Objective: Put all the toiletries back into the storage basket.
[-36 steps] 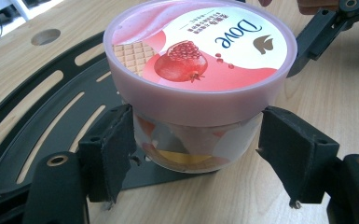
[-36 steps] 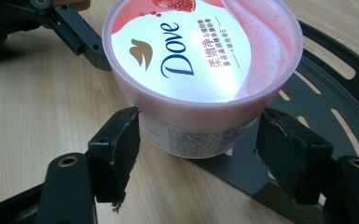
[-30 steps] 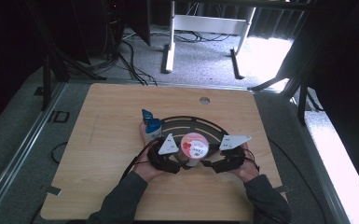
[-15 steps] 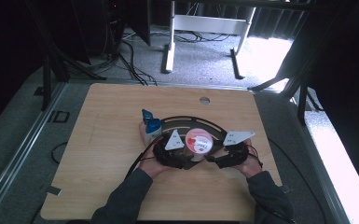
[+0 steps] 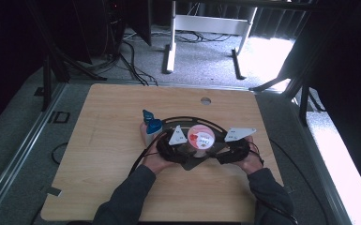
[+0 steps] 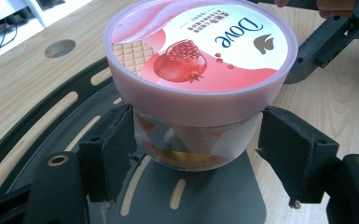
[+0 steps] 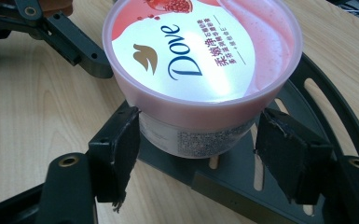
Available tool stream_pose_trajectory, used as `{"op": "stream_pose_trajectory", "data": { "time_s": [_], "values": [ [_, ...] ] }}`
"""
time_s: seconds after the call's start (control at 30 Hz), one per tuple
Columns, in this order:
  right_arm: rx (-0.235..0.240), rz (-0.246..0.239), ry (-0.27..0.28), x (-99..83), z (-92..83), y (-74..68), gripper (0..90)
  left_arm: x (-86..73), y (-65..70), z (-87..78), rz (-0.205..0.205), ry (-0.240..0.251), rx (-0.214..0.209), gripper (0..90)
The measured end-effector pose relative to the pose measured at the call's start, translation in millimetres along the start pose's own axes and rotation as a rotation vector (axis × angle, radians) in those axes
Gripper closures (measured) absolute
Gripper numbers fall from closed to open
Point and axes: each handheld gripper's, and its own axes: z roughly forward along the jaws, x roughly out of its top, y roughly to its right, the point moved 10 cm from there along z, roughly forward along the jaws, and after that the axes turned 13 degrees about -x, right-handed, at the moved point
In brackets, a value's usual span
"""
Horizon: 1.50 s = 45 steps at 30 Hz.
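Jar: a Dove tub (image 5: 200, 137) with a pink lid stands upright on the flat end of a black slotted corner rack (image 5: 190, 123), near the person's edge of the wooden table (image 5: 112, 108).

Left gripper: the left gripper (image 6: 196, 154) comes at the tub's clear body under the lid. One pad sits against the body; the other stands just off it, a sliver of rack showing between. I read the jaws as spread around the tub, not yet clamping.

Right gripper: the right gripper (image 7: 196, 154) straddles the same tub from the opposite side, jaws wide, both pads just below the lid's lip. One pad is very near the wall; the other is clearly apart. No squeeze that I can see.

What has changed: in the high view the left hand (image 5: 157, 161) has slid inward toward the tub since a second ago, while the right hand (image 5: 251, 161) has barely moved. The tub stands where it stood.

What that means: both grippers now bracket the tub from either side, so the approach looks finished; closing on the body is the step that seems due.

Nearby: a blue-capped bottle (image 5: 150, 127) stands just beside the rack on the left gripper's side, apart from both grippers.
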Motion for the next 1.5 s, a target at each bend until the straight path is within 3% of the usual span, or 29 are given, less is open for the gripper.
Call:
{"op": "stream_pose_trajectory", "data": {
  "time_s": [0.4,1.5],
  "values": [
    [0.000,0.034,-0.011,-5.1,6.3,8.8,31.9,0.8,-7.1,9.0,-0.015,-0.002,0.011,27.8],
    [-0.049,0.062,-0.068,-22.2,6.4,38.0,31.8,12.5,-17.6,44.3,-0.015,-0.015,0.024,27.9]
  ]
}}
